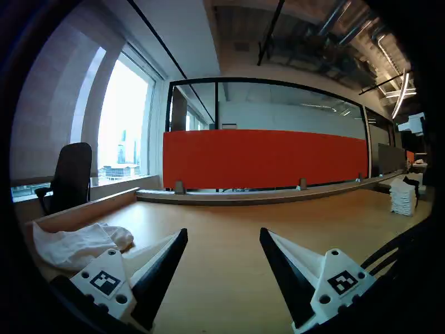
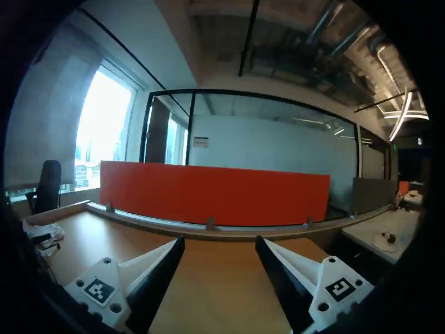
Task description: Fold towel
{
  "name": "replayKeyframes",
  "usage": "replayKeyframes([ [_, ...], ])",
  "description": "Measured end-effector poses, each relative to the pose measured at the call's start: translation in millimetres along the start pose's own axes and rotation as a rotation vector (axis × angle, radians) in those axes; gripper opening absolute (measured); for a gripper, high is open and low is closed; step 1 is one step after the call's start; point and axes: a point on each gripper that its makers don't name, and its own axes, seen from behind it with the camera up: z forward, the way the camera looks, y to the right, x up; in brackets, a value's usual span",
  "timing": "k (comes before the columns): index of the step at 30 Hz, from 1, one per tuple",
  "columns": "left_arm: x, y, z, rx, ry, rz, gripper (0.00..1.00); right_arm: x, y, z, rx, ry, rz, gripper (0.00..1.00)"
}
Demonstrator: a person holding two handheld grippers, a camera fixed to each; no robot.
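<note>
Daylight from the tall window (image 1: 122, 133) falls across a long wooden desk (image 1: 233, 222). The white towel (image 1: 83, 245) lies on it in a crumpled heap at the near left corner, against the raised wooden edge. In the left gripper view its long axis runs roughly left to right. One rumpled end sits toward the corner, and the rounder end points at the left gripper's near finger and lies just beside it, though whether they touch I cannot tell.

The left gripper (image 1: 222, 231) hovers low over the bare wood with its jaws wide apart and nothing between them. The right gripper (image 2: 219, 239) is held the same way, its jaws spread over open desk.

An orange partition (image 1: 267, 158) runs along the far side of the desk. A black office chair (image 1: 69, 175) stands by the window. A stack of folded white cloths (image 1: 403, 197) sits well apart at the far right.
</note>
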Motion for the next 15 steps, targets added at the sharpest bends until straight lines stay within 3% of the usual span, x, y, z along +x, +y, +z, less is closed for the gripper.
replayKeyframes([
  [6,-2,-0.3,0.7,0.000,0.001,-0.001,0.96,-15,15,1.9,-0.014,0.018,-0.002,0.98],
  [15,-4,0.5,0.8,0.000,0.001,-0.001,0.96,-60,31,4.6,-0.021,0.020,0.006,0.98],
])
